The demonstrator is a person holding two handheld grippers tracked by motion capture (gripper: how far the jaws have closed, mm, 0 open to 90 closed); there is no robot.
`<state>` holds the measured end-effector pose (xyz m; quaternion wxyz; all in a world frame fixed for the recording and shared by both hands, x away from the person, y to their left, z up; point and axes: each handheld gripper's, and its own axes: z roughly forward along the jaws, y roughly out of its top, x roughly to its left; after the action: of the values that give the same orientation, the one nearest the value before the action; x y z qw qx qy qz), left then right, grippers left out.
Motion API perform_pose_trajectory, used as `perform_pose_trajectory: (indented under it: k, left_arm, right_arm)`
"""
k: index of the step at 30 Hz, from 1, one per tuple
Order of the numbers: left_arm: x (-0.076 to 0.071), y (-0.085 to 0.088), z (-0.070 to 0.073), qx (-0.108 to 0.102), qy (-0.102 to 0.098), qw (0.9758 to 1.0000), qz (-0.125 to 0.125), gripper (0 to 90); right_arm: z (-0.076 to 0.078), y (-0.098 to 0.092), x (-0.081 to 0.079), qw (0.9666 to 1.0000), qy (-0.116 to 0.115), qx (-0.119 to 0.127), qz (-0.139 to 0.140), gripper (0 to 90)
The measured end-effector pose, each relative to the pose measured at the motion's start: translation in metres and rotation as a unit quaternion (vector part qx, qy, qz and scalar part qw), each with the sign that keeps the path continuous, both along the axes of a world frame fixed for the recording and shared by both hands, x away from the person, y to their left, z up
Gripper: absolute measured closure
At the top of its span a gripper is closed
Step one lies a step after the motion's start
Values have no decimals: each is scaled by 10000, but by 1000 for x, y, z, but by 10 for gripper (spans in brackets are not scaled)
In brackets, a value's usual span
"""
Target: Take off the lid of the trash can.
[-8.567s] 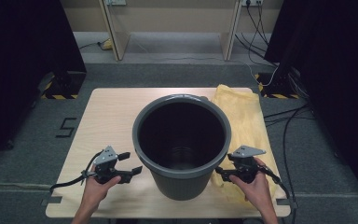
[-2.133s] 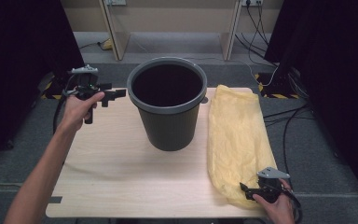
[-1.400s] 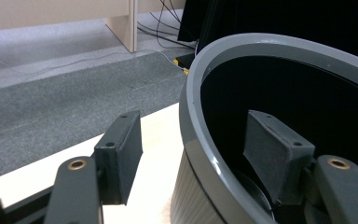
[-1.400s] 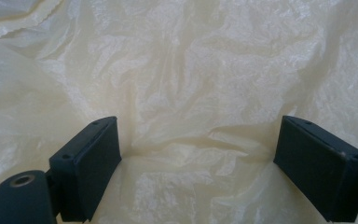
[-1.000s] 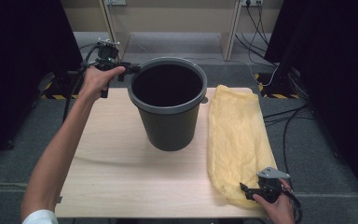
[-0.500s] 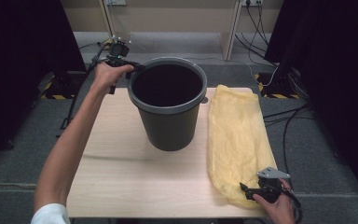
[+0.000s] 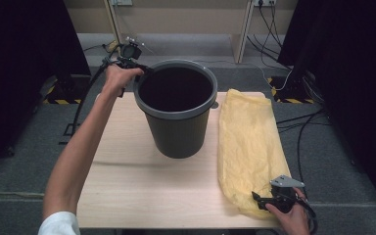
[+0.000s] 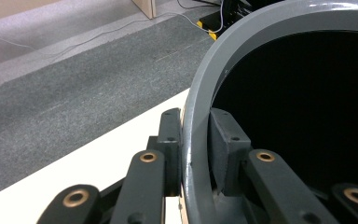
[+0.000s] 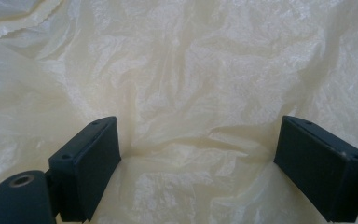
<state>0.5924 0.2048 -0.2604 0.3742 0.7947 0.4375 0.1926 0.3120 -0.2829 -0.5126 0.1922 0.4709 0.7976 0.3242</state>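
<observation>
Left gripper (image 8: 193, 154) has just been closing on the far-left rim of the stiff, light grey plastic bin (image 7: 176, 129) standing mid-worktop (image 7: 127, 181), while the right gripper (image 9: 196, 158) rests open on the soft, slippery yellow bag (image 7: 247, 142), best pinched at an edge.

A dark grey plastic bucket (image 7: 176, 110) stands upright on the pale wooden table (image 7: 127, 181) — its open mouth black inside. The left gripper (image 7: 136, 67) sits at the bucket's far-left rim, its jaws having just been closing there, the rim between them as far as this view tells. To that gripper's right, beyond the bucket, a long crumpled yellow plastic bag (image 7: 247, 147) lies flat. The right gripper (image 7: 258, 200) rests at the bag's near end — its tips touching the plastic.
</observation>
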Motion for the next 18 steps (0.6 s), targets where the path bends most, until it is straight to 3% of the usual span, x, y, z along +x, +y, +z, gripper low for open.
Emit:
perform_pose_trajectory:
  k: [9, 10, 12, 18]
  left_arm:
    - [-3, 1, 3, -67, -114, 9999, 44, 753]
    - [-4, 2, 4, -213, -196, 9995, 87, 753]
    - [-6, 3, 8, -302, -280, 9991, 120, 757]
    - [-9, 6, 12, -294, -213, 9993, 63, 773]
  right_arm:
    - [0, 0, 0, 10000, 6, -16, -19, 144]
    - [0, 0, 0, 10000, 4, -17, -15, 144]
    - [0, 0, 0, 10000, 4, -12, -11, 144]
    - [0, 1, 0, 10000, 6, -12, -25, 143]
